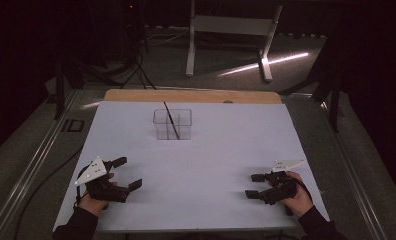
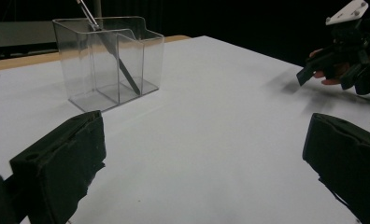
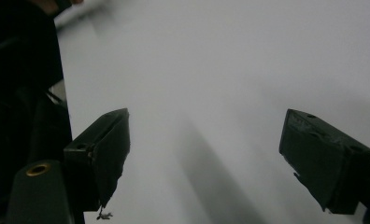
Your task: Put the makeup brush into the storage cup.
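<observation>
A clear plastic two-compartment box (image 1: 172,124) stands on the white table (image 1: 211,150) toward the back centre, with a thin dark rod (image 1: 171,120) leaning in it, its top sticking out above the rim. In the left gripper view the box (image 2: 109,60) and rod (image 2: 117,60) are ahead at the upper left. My left gripper (image 1: 127,173) rests at the front left, jaws wide open and empty. My right gripper (image 1: 255,186) sits at the front right, open and empty, pointing left over the bare table; the left gripper view shows it (image 2: 332,70) at the upper right.
A wooden strip (image 1: 192,96) edges the table's far side. Beyond it stands a white frame on legs (image 1: 231,30) on the dark floor. Cables (image 1: 136,75) run on the floor at the back left. A metal rail (image 1: 31,170) borders the left side.
</observation>
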A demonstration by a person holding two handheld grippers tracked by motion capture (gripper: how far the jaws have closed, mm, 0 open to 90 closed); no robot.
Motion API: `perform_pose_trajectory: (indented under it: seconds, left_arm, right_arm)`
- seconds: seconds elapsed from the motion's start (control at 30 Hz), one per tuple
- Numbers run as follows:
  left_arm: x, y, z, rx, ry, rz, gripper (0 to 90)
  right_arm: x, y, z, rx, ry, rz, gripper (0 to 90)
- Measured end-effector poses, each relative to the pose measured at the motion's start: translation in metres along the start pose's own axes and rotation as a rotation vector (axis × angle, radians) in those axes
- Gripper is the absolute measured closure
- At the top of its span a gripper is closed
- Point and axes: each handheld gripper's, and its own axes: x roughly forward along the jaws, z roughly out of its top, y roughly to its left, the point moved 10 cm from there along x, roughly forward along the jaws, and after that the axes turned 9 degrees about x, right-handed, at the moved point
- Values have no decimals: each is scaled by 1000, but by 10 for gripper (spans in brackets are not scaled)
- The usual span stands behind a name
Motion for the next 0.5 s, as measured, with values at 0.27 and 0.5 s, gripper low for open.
perform_pose_trajectory:
  seconds: [0.27,0.5]
  left_arm:
    - [0,0,-1,-2,2,-2,9]
    - [0,0,-1,-3,3,0,9]
  right_arm:
    - [-1,0,2,-10,-14,-3,168]
    - [0,2,2,-17,-10,-7,163]
